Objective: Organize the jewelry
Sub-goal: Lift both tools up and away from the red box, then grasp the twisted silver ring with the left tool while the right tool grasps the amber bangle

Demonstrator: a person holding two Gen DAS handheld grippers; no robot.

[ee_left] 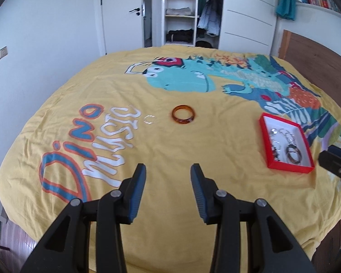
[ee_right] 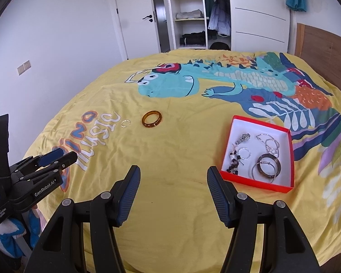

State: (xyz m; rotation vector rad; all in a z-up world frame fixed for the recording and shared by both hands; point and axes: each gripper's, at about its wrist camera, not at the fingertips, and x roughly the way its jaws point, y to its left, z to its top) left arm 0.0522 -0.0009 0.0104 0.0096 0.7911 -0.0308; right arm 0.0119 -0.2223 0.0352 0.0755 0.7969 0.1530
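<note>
While its two blue-padded fingers stand well apart with nothing between them, the left gripper (ee_left: 168,173) hangs above the yellow bedspread (ee_left: 147,159) at the lower centre of the left wrist view. Beyond its tips, near the middle of that frame, lies an amber bangle (ee_left: 183,114) flat on the cloth, and just to its left a small clear ring (ee_left: 149,119), apart from it, beside the white "music" lettering. At the right of the frame sits a red box (ee_left: 284,167) with a white inside, holding a dark bangle (ee_left: 294,154) and a tangle of silver pieces too blurred to sort.

The right gripper (ee_right: 173,174) fills the bottom of the right wrist view, spread wide and likewise holding nothing, its right finger near the box's lower left corner. There the box shows silver chains (ee_right: 269,144), hoops and dark beads (ee_right: 234,162). A teal dinosaur print (ee_right: 170,84) spans the upper half of the bedspread.
</note>
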